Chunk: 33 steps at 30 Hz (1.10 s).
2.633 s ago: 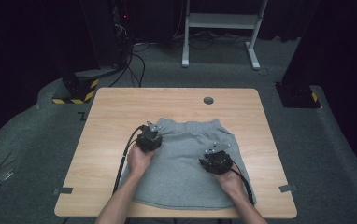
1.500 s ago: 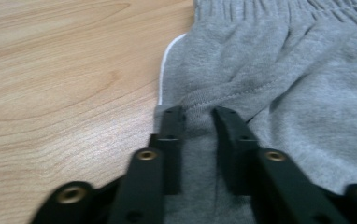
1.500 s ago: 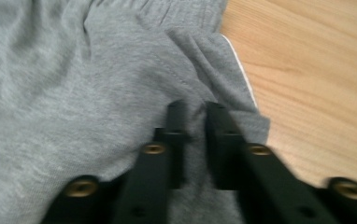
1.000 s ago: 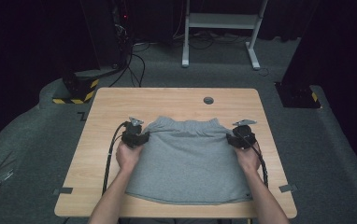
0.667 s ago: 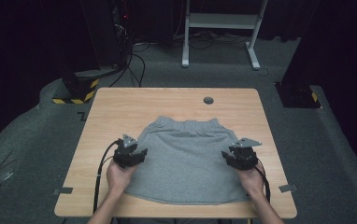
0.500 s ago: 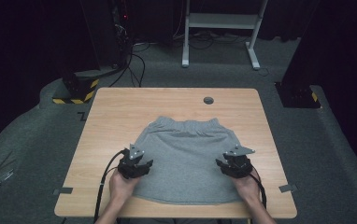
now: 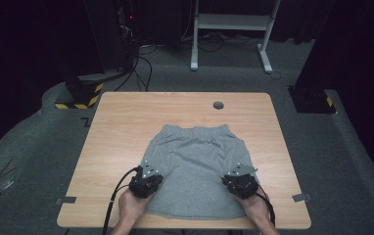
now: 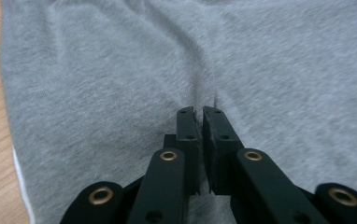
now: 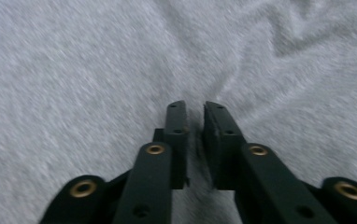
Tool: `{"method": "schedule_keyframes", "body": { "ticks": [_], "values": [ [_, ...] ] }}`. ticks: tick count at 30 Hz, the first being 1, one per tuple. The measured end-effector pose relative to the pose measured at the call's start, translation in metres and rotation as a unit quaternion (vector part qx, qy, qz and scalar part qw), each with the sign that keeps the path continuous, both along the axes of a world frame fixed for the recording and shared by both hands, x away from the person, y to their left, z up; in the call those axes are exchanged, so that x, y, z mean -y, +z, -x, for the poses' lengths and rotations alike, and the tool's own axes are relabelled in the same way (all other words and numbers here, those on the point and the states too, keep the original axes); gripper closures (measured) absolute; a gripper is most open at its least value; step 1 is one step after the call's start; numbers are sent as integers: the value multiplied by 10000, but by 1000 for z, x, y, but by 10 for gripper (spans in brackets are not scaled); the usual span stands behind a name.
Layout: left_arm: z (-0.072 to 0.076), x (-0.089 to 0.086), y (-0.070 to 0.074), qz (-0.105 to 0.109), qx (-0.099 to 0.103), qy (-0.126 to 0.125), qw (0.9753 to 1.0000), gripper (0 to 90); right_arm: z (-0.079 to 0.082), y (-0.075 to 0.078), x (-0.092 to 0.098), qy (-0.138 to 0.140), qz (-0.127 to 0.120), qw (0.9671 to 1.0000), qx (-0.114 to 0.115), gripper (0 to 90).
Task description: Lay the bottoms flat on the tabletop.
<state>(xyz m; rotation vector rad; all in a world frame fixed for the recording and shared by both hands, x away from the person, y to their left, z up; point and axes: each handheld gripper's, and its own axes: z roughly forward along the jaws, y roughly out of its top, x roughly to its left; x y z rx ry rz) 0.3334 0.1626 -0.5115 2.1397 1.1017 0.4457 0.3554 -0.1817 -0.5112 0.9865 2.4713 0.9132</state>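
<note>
The left gripper (image 7: 147, 179) rests on the near left part of the grey shorts (image 7: 195, 166), its jaws nearly closed with a small fold of cloth pinched between them. The shorts lie flat on the table (image 7: 121, 122), waistband away from the person. The right gripper (image 7: 241, 180) pinches the near right part likewise.

A: We are seeing the grey shorts (image 7: 195, 171) going soft with blur in the right gripper view, so the weave is not reading there.

B: We are also losing our forearms at the bottom edge of the high view, and our hands are covering the shorts' lower corners.

A: We are not making out the small dark disc (image 7: 218, 105) on the table (image 7: 121, 122); it is too small to identify.
</note>
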Motion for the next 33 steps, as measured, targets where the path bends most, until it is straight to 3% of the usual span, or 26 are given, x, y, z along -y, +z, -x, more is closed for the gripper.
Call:
{"method": "schedule_keyframes", "body": {
  "ticks": [2, 5, 8, 11, 13, 15, 17, 20, 21, 23, 25, 27, 29, 33],
  "values": [
    [2, 2, 2, 170, 11, -13, 9999, 745, 0, 1, -2, 8, -124, 9999, 5, 704],
    [3, 11, 4, 181, 116, -90, 9997, 573, 2, 2, -11, 97, -182, 9997, 86, 636],
    [3, 25, 3, 144, 117, -265, 9995, 537, 2, 1, -25, 268, -223, 9993, 141, 624],
    [1, 35, -3, 65, 8, -425, 9991, 565, 0, -3, -36, 389, -200, 9990, 73, 643],
    [2, 36, -6, 145, 43, -509, 9986, 646, 1, -6, -40, 488, -229, 9985, 35, 712],
    [1, 35, -5, 267, -143, -590, 9978, 779, 4, -5, -42, 590, -214, 9980, 9, 791],
    [4, 36, -4, 151, -165, -703, 9973, 855, 10, -5, -44, 728, -101, 9973, 77, 828],
    [12, 35, -3, 207, -169, -831, 9962, 865, 14, -3, -43, 873, -102, 9961, -24, 825],
    [15, 33, -2, 241, -80, -849, 9961, 852, 15, -3, -42, 916, -97, 9957, -23, 814],
    [18, 23, 4, 344, 161, -653, 9971, 791, 15, -1, -39, 860, -111, 9962, 82, 753],
    [14, 7, 9, 421, 299, -162, 9985, 710, 10, 3, -29, 516, -246, 9982, 206, 690],
    [9, -8, 12, 279, 289, 366, 9985, 635, 1, 7, -13, 67, -331, 9991, 246, 675],
    [4, -22, 11, 98, 257, 752, 9968, 587, -8, 8, 3, -301, -330, 9987, 245, 672],
    [-5, -34, 0, -223, 137, 1013, 9945, 570, -17, 0, 22, -633, -161, 9978, 140, 674]
  ]
}}
